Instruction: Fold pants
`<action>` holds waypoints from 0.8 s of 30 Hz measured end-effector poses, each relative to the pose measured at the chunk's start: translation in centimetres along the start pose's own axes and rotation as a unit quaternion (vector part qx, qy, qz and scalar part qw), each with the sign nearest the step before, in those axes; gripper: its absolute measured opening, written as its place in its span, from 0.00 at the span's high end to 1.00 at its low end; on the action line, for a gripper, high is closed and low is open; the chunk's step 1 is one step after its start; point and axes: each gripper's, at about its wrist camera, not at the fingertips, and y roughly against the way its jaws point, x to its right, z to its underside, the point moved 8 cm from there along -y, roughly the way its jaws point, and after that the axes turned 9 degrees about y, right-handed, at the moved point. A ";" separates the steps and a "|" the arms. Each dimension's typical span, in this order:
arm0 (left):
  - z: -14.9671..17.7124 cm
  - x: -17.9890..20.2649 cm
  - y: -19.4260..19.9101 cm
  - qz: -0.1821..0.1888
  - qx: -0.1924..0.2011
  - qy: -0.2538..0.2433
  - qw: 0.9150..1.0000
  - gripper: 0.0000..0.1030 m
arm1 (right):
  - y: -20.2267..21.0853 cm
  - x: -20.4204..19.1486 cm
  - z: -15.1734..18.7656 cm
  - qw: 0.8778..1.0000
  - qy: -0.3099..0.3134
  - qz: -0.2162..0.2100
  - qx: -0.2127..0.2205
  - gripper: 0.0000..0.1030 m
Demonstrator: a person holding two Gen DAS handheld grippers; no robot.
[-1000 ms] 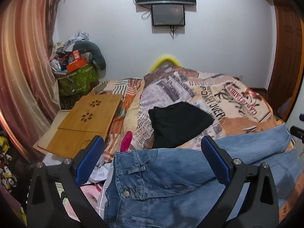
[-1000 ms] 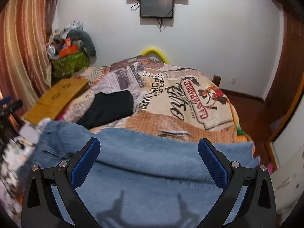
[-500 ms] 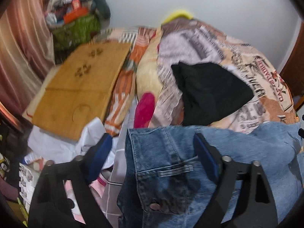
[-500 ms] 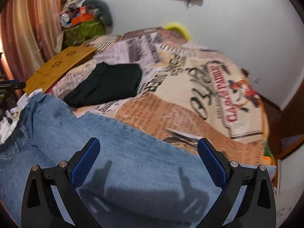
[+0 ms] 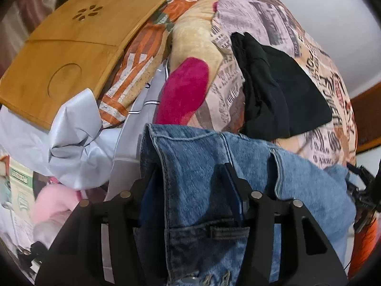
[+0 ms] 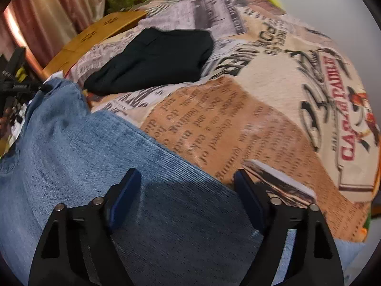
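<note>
My left gripper [image 5: 190, 186] is closing around the jeans [image 5: 250, 166] waistband, right gripper [image 6: 185, 190] closing over one leg. One pair, beside one black garment [image 6: 152, 59].

Left gripper [image 5: 190, 181]: lowered onto jeans [image 5: 202, 166] waistband, jaws closing around it.
Right gripper [image 6: 188, 186]: lowered over jeans leg, jaws closing.
</note>
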 end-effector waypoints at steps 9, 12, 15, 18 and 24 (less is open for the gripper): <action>-1.3 0.0 1.2 -0.028 0.021 -0.011 0.999 0.96 | -0.4 -0.9 -1.6 1.000 0.016 -0.004 0.012 0.58; -0.9 0.7 2.6 -0.028 0.035 -0.034 0.998 0.96 | -0.2 -1.4 -1.7 0.999 0.032 0.003 0.011 0.81; -0.6 1.0 3.2 -0.025 0.038 -0.047 0.998 0.96 | 0.1 -1.9 -1.2 0.999 0.039 -0.015 0.002 0.85; -0.8 0.8 1.9 -0.020 0.015 -0.031 0.999 0.90 | 0.2 -2.2 -0.8 0.999 0.044 -0.021 -0.004 0.81; -1.6 1.4 -0.7 -0.033 0.015 -0.036 0.999 0.80 | -0.3 -2.8 -0.8 0.999 0.033 -0.028 -0.005 0.78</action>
